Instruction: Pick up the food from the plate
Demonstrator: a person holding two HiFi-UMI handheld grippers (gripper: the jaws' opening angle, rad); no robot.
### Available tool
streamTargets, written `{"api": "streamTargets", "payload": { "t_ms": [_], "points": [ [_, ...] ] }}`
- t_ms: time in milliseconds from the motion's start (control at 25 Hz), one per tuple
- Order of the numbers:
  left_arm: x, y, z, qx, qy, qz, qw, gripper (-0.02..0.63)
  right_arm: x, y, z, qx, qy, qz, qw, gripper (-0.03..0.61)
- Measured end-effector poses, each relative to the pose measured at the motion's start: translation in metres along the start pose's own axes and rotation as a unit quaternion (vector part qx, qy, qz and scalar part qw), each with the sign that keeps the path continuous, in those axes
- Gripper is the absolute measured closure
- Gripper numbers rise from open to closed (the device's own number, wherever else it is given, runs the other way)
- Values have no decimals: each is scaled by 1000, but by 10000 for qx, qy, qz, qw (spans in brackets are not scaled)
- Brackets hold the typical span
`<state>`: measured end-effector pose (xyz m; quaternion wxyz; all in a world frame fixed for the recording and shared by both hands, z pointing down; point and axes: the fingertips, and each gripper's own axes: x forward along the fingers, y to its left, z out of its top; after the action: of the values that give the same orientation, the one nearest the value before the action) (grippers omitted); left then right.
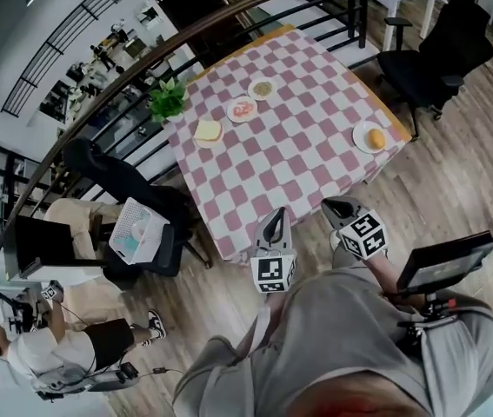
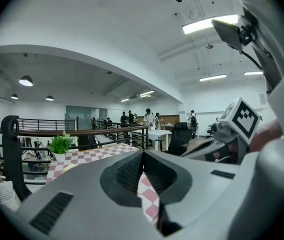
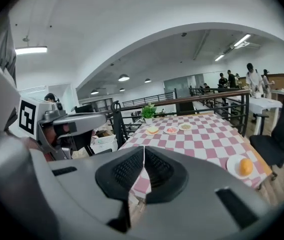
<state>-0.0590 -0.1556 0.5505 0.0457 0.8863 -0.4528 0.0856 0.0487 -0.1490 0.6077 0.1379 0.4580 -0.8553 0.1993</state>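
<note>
A table with a pink-and-white checked cloth (image 1: 289, 159) carries several small plates. One by the right edge (image 1: 361, 137) holds an orange round food (image 1: 375, 137), which the right gripper view also catches (image 3: 245, 167). Toward the far left, three plates hold a yellow slice (image 1: 208, 130), pink food (image 1: 243, 109) and brownish food (image 1: 263, 88). My left gripper (image 1: 274, 224) and right gripper (image 1: 342, 207) hover off the table's near edge, close to my body. Both are shut with nothing between the jaws (image 2: 143, 156) (image 3: 144, 151). Neither touches any plate.
A potted plant (image 1: 168, 100) stands at the table's far left corner. A black office chair (image 1: 437, 50) is at the right, another chair with a white basket (image 1: 137, 228) at the left. A curved railing (image 1: 229, 16) runs behind the table. A person sits at lower left (image 1: 55, 346).
</note>
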Motion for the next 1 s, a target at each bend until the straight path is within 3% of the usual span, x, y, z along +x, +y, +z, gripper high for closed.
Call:
{"api": "streamTargets", "payload": {
  "t_ms": [320, 600, 800, 1000],
  "points": [
    [58, 20, 23, -443, 64, 967, 9943, 606, 44, -49, 48, -501, -73, 925, 9944, 561],
    [88, 37, 45, -455, 23, 1682, 9847, 606, 91, -71, 79, -774, -171, 1751, 9814, 561],
    [71, 55, 64, -452, -226, 2046, 9775, 606, 95, -64, 119, -834, -679, 1654, 9803, 561],
    [76, 72, 102, -297, -740, 2011, 9763, 606, 97, -56, 160, -1078, -1010, 1570, 9765, 561]
  ]
}}
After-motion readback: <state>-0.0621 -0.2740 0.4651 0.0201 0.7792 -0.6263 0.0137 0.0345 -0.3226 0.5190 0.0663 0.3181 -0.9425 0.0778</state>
